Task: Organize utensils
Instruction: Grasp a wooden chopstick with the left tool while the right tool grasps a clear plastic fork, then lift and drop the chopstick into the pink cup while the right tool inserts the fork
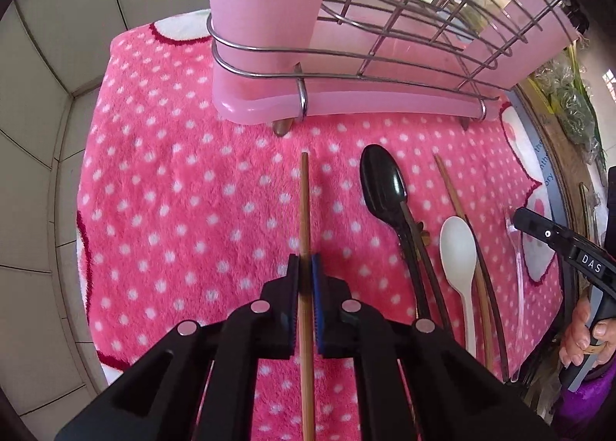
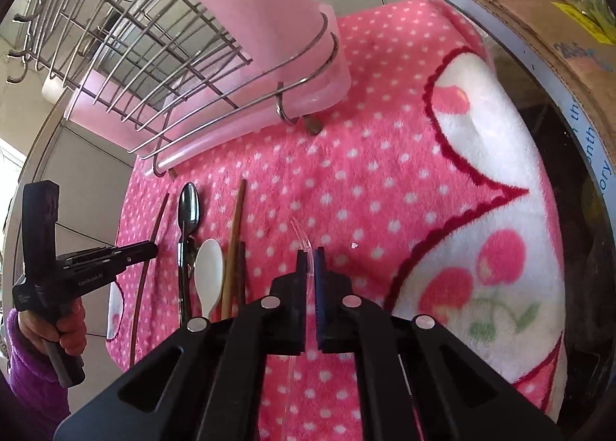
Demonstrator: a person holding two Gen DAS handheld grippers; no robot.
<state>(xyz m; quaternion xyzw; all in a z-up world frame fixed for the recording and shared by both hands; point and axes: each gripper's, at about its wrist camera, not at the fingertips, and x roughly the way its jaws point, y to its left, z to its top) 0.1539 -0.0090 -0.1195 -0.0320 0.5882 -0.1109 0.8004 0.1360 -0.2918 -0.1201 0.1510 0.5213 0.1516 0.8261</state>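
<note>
1. The left gripper pinches a wooden chopstick, in front of the pink drying rack.
2. The right gripper pinches a clear plastic utensil, also in front of the rack.
3. A black spoon and a white spoon lie on the dotted blanket before the rack.

Domestic kitchen corner: wire dish rack on a pink tray, tiled wall, spoons and chopsticks on a polka-dot fleece cloth.

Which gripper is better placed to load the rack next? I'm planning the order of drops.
Left, probably. The left gripper is shut on a chopstick whose tip points at the rack straight ahead. The right gripper, shut on a clear fork, sits off to the rack's side.
</note>
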